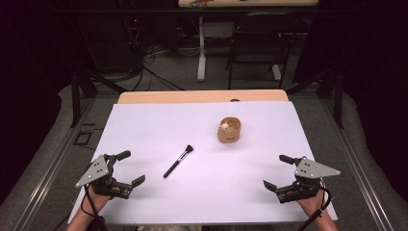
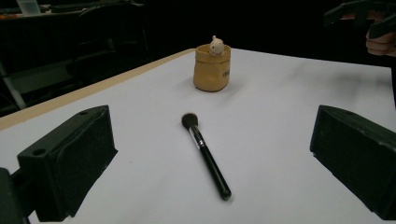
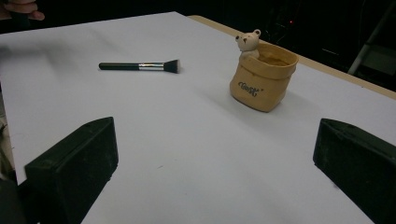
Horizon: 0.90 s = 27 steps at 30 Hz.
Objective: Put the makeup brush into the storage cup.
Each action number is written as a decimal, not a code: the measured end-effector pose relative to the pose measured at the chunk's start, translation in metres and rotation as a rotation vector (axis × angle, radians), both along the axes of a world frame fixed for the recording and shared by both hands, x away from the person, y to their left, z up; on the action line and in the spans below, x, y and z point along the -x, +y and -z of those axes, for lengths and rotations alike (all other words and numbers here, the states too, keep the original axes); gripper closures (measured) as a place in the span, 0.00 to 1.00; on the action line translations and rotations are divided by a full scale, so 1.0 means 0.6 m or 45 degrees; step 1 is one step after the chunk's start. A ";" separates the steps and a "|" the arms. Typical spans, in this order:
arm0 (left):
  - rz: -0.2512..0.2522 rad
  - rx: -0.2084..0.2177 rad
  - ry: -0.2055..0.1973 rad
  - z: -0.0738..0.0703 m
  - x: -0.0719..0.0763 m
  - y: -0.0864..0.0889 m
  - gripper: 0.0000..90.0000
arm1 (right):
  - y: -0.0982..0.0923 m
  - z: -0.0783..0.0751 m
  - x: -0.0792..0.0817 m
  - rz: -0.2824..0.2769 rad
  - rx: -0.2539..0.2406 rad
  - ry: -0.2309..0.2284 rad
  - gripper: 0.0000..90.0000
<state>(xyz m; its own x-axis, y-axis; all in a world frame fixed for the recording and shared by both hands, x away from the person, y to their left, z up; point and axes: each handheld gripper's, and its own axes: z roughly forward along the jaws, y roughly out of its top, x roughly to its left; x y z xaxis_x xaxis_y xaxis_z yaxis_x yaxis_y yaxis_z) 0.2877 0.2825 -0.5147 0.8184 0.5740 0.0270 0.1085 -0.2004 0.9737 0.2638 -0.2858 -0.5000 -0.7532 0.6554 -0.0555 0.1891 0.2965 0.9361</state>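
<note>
At the near left of the white table (image 1: 144,125) the left gripper (image 1: 131,168) rests low with its jaws spread wide and nothing between them, aimed toward the middle of the table. Just right of it and a little farther off lies the makeup brush (image 1: 178,161), flat on the surface and slanted, its dark bristle head (image 2: 189,120) pointing far-right toward the pot and its slim black handle (image 2: 212,168) trailing back toward the near left; a short silver ferrule joins the two. The brush looks light and stiff along the handle, soft and springy at the head, and the glossy handle may well slip or roll under a loose pinch, so the best hold is probably across the handle close to the ferrule, clear of the bristles. Farther right, past the table's middle, stands the tan sack-shaped pot (image 1: 230,131), upright, well apart from the brush, with a small bear figure (image 3: 248,43) perched on its rim; it looks like glazed ceramic, so heavier, rigid and liable to chip if knocked. At the near right the right gripper (image 1: 279,171) hovers with its jaws likewise wide apart and empty, well clear of the pot.
</note>
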 end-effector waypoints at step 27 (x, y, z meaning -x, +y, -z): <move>-0.018 -0.035 0.035 -0.010 -0.013 -0.027 0.00 | 0.005 0.000 0.000 -0.009 0.021 0.006 0.00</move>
